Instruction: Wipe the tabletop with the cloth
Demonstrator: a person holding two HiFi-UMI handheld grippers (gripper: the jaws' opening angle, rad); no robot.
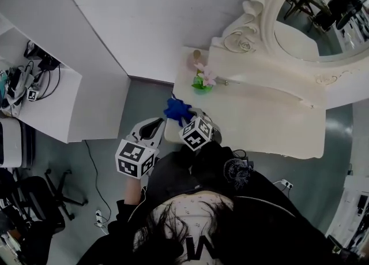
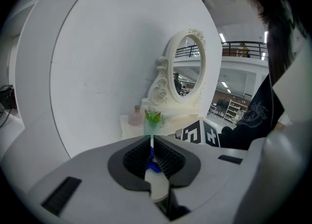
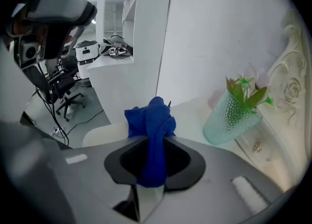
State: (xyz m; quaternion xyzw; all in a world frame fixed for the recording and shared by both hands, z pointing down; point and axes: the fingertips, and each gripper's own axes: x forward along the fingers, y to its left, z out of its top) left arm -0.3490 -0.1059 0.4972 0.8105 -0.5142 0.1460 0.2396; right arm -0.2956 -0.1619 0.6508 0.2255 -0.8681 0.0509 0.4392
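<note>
My right gripper (image 1: 189,120) is shut on a bunched blue cloth (image 1: 177,109), held over the front left corner of the white tabletop (image 1: 259,114). In the right gripper view the cloth (image 3: 153,125) stands up out of the jaws of that gripper (image 3: 156,145), just above the table corner (image 3: 190,113). My left gripper (image 1: 155,123) hangs off the table's left edge, beside the right one. Its jaws (image 2: 151,145) are shut with nothing between them, and a sliver of blue shows past them.
A green glass vase (image 1: 201,81) with flowers stands at the tabletop's back left, near a pink bottle (image 2: 135,116). An ornate oval mirror (image 1: 311,15) rises at the back. A white desk (image 1: 40,105) with cables and an office chair (image 1: 40,200) stand to the left.
</note>
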